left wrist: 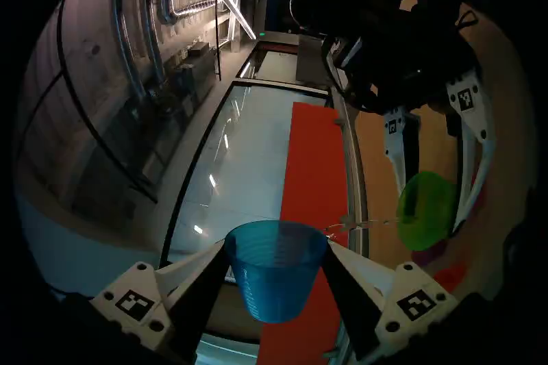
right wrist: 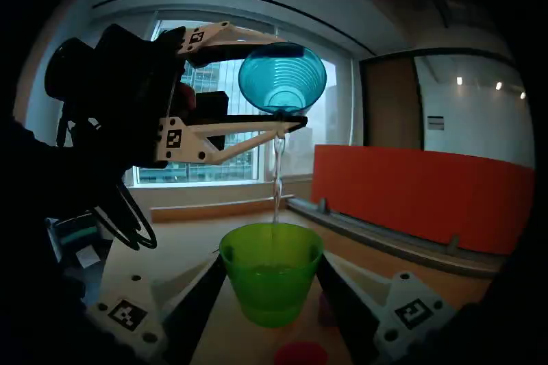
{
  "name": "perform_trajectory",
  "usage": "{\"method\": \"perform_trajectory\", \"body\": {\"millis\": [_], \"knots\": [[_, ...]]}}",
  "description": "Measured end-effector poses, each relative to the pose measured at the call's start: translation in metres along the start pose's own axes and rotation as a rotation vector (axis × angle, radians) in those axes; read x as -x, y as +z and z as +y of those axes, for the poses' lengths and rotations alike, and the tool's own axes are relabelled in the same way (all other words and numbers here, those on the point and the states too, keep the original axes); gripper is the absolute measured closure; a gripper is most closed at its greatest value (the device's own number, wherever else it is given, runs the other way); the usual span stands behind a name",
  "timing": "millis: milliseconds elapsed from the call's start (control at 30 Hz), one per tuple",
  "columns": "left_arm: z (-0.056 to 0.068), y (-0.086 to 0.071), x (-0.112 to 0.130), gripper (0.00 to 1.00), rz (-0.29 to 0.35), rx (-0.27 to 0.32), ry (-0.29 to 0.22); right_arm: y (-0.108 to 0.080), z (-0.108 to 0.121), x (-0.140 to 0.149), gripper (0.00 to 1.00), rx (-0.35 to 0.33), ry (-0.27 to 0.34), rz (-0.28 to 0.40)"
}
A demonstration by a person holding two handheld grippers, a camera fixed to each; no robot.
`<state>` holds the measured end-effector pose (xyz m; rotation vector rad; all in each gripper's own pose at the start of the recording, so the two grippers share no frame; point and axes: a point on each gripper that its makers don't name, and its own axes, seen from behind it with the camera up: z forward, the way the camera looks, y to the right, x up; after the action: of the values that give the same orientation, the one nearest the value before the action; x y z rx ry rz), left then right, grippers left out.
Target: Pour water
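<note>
The left gripper (left wrist: 274,250) clamps a tipped blue cup (left wrist: 275,283); the right gripper (right wrist: 270,260) clasps a green cup (right wrist: 272,286) above the wooden worktop (right wrist: 195,242), orange partition (right wrist: 425,187) and window (right wrist: 337,111) behind.

Our left gripper (left wrist: 275,245) has two white plastic fingers (left wrist: 188,262) lined with black pads (left wrist: 205,290). Each finger base carries a square black-and-white marker (left wrist: 133,305) and small dark screws (left wrist: 142,267). Our right gripper (right wrist: 270,259) is built the same way, with white fingers, black inner pads and a marker on each base. In the right gripper view, the left gripper's body is a bulky black housing (right wrist: 116,91) with black cables (right wrist: 130,221) looping beneath it, and its white fingers have open triangular struts (right wrist: 226,146).
</note>
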<state>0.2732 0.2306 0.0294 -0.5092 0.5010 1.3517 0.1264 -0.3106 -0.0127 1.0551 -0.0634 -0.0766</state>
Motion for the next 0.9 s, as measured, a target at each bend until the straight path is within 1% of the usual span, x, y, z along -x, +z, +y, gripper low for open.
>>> {"method": "perform_trajectory", "body": {"millis": [400, 900], "knots": [[0.001, 0.0, -0.005, 0.13, 0.001, -0.006, 0.043, -0.002, 0.0, 0.001, 0.11, 0.003, -0.001, 0.001], [-0.003, -0.002, -0.012, 0.13, 0.003, -0.012, 0.124, -0.004, 0.0, -0.001, 0.11, 0.003, -0.003, 0.006]]}}
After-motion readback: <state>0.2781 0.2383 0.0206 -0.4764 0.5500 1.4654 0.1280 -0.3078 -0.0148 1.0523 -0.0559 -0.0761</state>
